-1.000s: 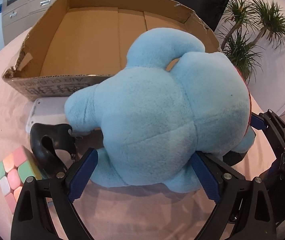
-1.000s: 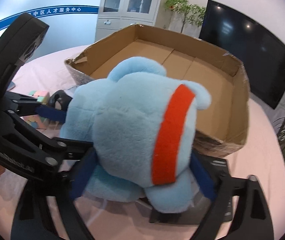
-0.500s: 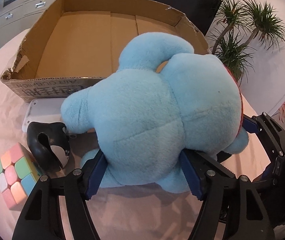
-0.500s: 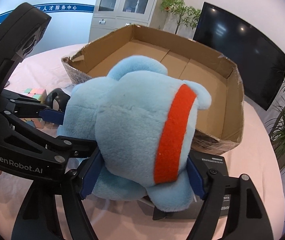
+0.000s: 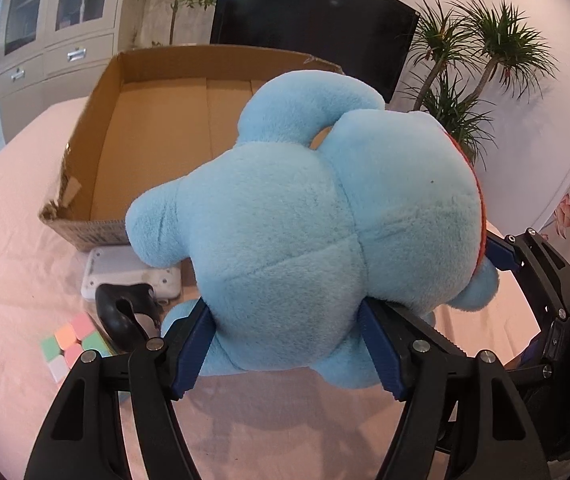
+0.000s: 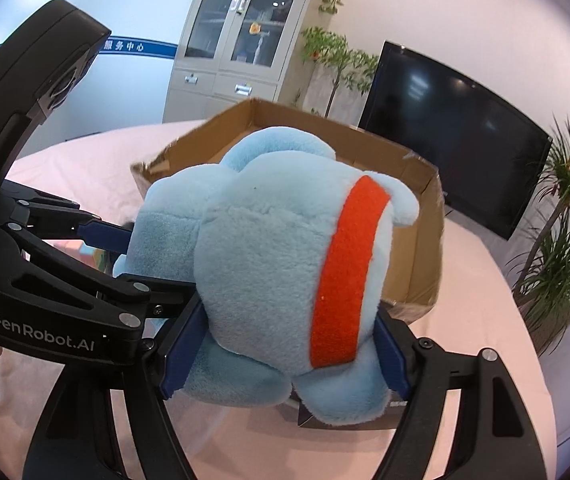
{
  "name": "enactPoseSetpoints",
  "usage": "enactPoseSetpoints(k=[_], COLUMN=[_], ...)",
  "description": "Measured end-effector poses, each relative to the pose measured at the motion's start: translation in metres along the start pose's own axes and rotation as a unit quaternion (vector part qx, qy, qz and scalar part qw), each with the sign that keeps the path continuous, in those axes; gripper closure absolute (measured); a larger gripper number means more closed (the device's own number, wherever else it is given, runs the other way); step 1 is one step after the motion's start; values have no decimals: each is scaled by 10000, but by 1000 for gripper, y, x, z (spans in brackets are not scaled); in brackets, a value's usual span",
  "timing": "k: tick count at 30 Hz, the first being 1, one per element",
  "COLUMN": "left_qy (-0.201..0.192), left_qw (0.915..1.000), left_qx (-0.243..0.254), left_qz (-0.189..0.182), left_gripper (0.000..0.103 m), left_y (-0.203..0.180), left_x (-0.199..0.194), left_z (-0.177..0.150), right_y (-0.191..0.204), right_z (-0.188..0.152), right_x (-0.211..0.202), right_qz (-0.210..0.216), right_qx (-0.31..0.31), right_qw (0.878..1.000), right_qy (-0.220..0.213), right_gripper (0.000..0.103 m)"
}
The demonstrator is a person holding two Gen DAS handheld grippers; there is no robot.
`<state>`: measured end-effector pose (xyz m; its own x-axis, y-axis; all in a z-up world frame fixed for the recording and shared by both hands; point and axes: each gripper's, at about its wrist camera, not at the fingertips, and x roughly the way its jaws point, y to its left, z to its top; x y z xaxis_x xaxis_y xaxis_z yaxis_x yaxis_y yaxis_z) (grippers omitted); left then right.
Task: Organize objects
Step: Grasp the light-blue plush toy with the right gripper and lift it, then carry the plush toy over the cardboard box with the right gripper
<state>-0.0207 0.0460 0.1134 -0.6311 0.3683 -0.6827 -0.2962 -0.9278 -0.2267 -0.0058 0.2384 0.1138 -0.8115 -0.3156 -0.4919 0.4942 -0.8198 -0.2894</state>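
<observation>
A large blue plush toy with a red band is clamped from two sides: the left gripper and the right gripper both squeeze its body. It hangs above the pink table, just before the near edge of an open cardboard box. A pastel puzzle cube lies near the table's near-left edge, beside a white device.

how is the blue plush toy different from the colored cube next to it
The blue plush toy is soft, one pale blue with a red band, and gripped by both tools; the colored cube is hard-edged, pastel multicolored, and lies untouched on the pink tablecloth. The toy looks far bigger. Both are outside the cardboard box.
</observation>
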Motion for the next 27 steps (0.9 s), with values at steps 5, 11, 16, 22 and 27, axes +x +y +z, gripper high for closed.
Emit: enactPoseSetpoints(k=[5,11,16,22,27], left_qy=[-142,-385,-616,-389,29], left_qw=[9998,9985,9964,9986,9994], left_qx=[74,283,496,330,-268], left_qz=[87,279,301,146,223], left_gripper=[33,33,55,56,48], left_y=[-2,-8,-13,8,56], left_x=[-14,-21,-30,-13,-2], left_z=[14,51,79,103,71], right_y=[-4,-9,-16,-15,-65], right_z=[15,39,62,80,47], right_x=[-1,4,11,41,39], right_qz=[-59,-184,-257,-411,181], right_qx=[10,65,104,-51,859], right_qw=[9999,9993,9983,9983,9961], right_qy=[-119,-324,-511,-404,55], right_gripper=[28,28,30,45,26])
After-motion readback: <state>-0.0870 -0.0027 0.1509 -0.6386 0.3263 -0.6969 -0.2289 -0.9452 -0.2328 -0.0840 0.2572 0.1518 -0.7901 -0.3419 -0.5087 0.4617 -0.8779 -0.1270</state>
